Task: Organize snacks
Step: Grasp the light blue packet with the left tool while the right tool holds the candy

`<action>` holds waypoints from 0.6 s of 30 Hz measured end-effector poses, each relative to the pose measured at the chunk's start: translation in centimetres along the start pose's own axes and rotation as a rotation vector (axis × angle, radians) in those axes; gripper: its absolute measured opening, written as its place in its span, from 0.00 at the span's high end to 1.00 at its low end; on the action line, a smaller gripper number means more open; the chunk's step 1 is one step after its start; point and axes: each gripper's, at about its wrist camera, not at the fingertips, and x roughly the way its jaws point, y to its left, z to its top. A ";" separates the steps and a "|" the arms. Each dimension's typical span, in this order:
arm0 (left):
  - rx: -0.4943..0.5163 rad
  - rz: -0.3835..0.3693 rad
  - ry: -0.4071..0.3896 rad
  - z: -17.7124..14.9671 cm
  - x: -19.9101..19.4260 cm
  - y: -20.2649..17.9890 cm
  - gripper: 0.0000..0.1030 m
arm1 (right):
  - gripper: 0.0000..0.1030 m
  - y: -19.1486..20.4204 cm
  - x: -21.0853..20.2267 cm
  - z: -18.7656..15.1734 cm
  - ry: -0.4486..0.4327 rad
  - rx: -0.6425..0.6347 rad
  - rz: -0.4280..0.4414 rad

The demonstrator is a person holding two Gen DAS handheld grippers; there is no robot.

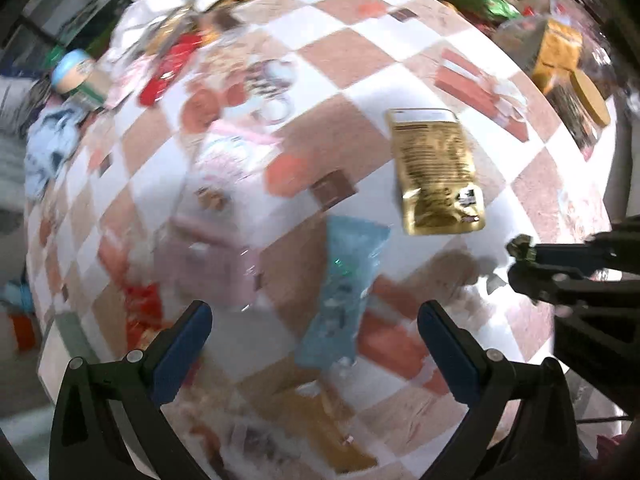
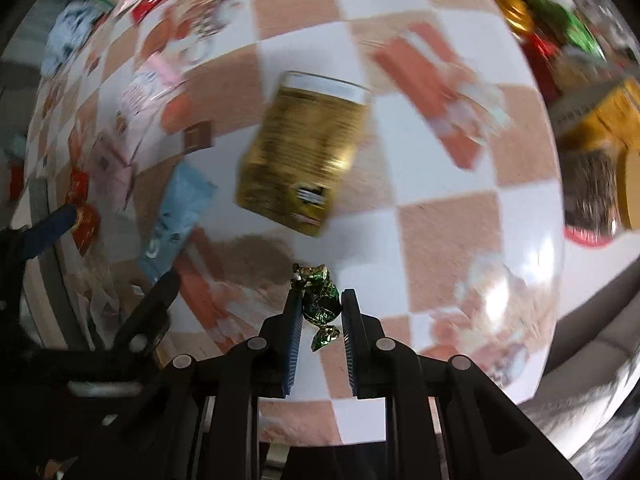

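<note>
My right gripper (image 2: 320,300) is shut on a green foil-wrapped candy (image 2: 320,304) and holds it above the checkered tablecloth (image 2: 440,232). It shows at the right edge of the left wrist view (image 1: 520,252). A gold snack pouch (image 2: 304,148) lies flat just beyond it, also in the left wrist view (image 1: 436,172). A light blue snack packet (image 1: 344,292) lies under my left gripper (image 1: 314,316), which is open and empty above it. The blue packet also shows in the right wrist view (image 2: 176,216).
Pink packets (image 1: 216,236) and red wrappers (image 1: 144,312) lie at the left. A yellow box (image 1: 556,52) and round tin (image 1: 588,96) stand at the far right with green and red candies (image 2: 560,28). A blue-lidded cup (image 1: 76,72) stands at the far left edge.
</note>
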 end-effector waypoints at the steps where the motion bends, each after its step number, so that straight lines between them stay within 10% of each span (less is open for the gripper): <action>1: 0.001 -0.004 0.013 0.6 0.7 -0.4 0.03 | 0.80 -0.6 -0.1 0.1 0.001 0.016 0.008; 11: -0.076 -0.113 0.121 3.1 4.5 -0.6 0.19 | 0.80 -3.8 -1.0 -0.8 -0.001 0.068 0.043; 16: -0.067 -0.131 0.113 3.0 3.4 1.3 0.71 | 0.80 -3.8 -1.9 -1.4 -0.010 0.072 0.046; 18: -0.097 -0.161 0.117 3.9 2.3 3.3 0.72 | 0.80 -3.9 -2.1 -1.0 -0.015 0.072 0.044</action>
